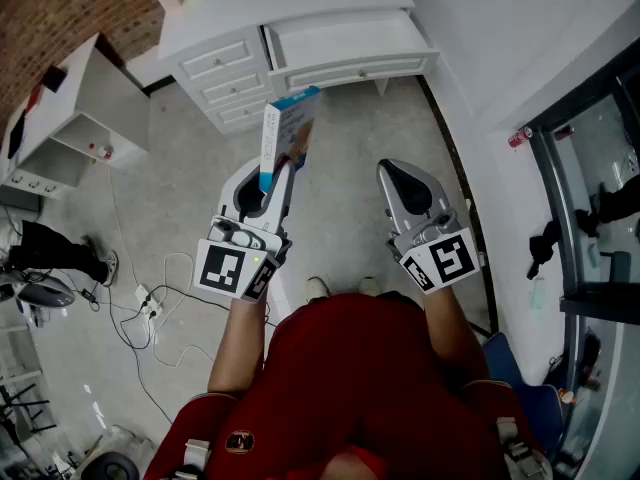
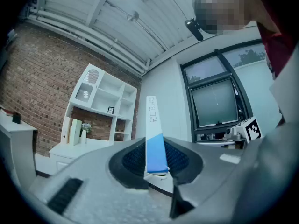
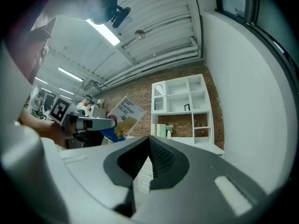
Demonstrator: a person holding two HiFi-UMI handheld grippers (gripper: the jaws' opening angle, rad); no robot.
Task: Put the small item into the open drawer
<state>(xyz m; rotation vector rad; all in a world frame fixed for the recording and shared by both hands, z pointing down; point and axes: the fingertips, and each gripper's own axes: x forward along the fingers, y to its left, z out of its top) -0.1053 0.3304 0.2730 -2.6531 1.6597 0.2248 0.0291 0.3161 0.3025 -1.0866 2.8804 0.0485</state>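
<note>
well, the left gripper (image 2: 156, 164) pinches the lower end of a thin bandage box (image 1: 287, 133), upright in the air short of the open drawer (image 1: 345, 40); likely light, stiff, crushable card, best held across its flat faces; right gripper (image 1: 408, 190) closed, empty

The pale grey floor (image 1: 340, 158) carries a white dresser (image 1: 290, 13) at its far end, with the open drawer (image 1: 345, 48) on the dresser's right side pulled out above the floor. Just left of the dresser stands a white shelf unit (image 1: 85, 108). Well in front of the dresser and off to its left, a white power strip (image 1: 148, 303) lies among loose cables (image 1: 120, 333). Straight in front of the dresser, well apart from it, the person's shoes (image 1: 318, 286) rest on the floor.
</note>
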